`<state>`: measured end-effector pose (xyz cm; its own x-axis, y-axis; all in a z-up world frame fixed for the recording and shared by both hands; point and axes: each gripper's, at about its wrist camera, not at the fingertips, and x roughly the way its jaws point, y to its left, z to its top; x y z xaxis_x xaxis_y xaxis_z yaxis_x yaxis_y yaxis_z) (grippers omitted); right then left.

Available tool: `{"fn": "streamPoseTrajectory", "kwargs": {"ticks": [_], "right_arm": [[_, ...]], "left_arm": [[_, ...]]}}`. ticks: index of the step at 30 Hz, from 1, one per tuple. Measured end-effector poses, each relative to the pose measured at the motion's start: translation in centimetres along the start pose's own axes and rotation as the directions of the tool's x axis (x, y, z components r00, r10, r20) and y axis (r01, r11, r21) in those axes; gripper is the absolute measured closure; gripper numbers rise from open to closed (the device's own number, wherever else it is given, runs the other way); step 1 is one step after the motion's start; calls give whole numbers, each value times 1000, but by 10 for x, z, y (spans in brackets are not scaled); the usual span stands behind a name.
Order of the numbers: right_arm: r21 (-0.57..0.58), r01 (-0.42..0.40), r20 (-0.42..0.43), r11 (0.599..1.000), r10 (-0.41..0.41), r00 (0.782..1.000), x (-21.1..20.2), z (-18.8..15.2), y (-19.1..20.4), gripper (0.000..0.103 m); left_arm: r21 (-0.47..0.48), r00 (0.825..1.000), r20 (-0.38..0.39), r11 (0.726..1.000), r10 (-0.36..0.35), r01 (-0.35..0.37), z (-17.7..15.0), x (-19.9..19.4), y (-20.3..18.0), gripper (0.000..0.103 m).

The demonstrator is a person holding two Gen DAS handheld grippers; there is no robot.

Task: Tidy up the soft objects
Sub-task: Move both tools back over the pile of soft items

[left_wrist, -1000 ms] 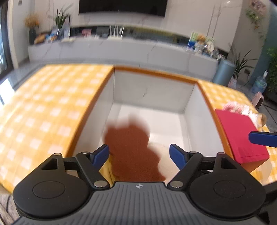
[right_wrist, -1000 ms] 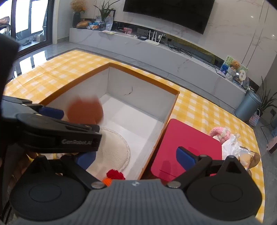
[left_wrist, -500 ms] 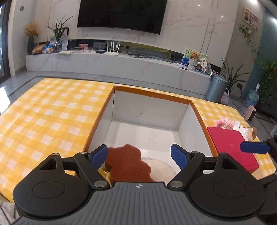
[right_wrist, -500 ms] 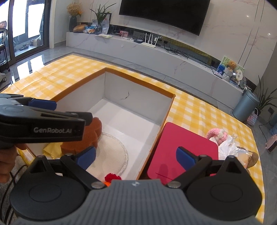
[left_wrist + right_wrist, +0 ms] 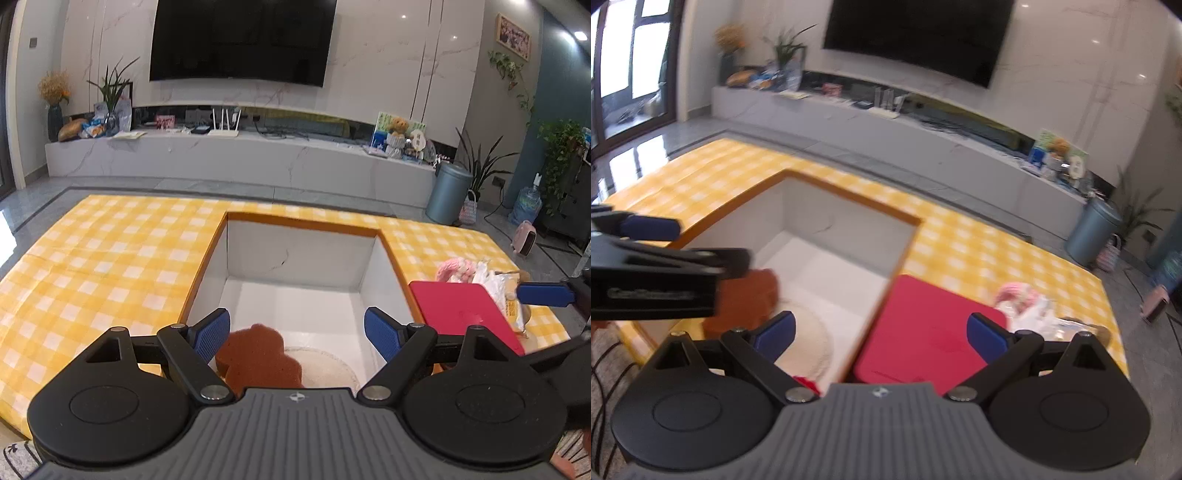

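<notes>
- We find the left tool spread wide and holding nothing; it stands above the near end of the box.
- The brown sponge, shaped like a bear, lies inside the box on the floor at its near left end, partly over a round cream pad. Neither tool touches it.
- A small red and orange item shows at the near edge of the box floor in the right wrist view; we cannot tell what it is.
- The right tool is likewise wide and empty. It hangs over the seam between the box's right wall and the red board on the tabletop.
- Beyond the board, on the yellow checked cloth, lie a pink knitted toy and a crumpled clear bag with other items we cannot make out. These are outside the box.
- Judgement: the sponge's placement appears complete; the step in hand is a change-over to the next soft thing.
- Judgement: the next move falls most naturally to the right tool, which is nearer the pile. It calls for a reach past the board, a clean descent on the pink toy alone, and a firm enough closure on yielding material.
- Risk noted: the bag touches the toy and may be caught in the same grip.
</notes>
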<state>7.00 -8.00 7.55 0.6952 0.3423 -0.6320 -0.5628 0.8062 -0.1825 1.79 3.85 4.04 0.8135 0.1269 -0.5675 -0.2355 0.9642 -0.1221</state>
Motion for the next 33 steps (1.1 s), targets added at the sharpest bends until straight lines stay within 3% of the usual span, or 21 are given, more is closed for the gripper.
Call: {"fn": "streamPoseTrajectory", "kwargs": {"ticks": [6, 12, 21, 24, 28, 33], "right_arm": [[103, 79, 18, 991, -81, 997, -17, -8, -51, 6], [248, 165, 14, 955, -173, 985, -33, -28, -109, 5], [401, 243, -24, 883, -255, 967, -48, -61, -170, 5], [425, 248, -33, 871, -258, 966, -48, -70, -181, 5], [481, 216, -32, 850, -229, 973, -48, -85, -199, 5], [554, 213, -64, 805, -214, 975, -41, -106, -223, 5]], "left_arm": [[-10, 996, 85, 999, 33, -33, 1, -12, -8, 6], [27, 990, 137, 1000, -16, 13, 4, -24, -25, 6], [160, 993, 90, 986, -71, 56, -2, -13, -81, 6], [187, 986, 70, 973, -150, 134, -6, -10, -101, 6], [165, 954, 46, 944, -295, 284, -6, -9, -122, 6], [222, 942, 33, 922, -333, 318, -2, -5, -157, 6]]}}
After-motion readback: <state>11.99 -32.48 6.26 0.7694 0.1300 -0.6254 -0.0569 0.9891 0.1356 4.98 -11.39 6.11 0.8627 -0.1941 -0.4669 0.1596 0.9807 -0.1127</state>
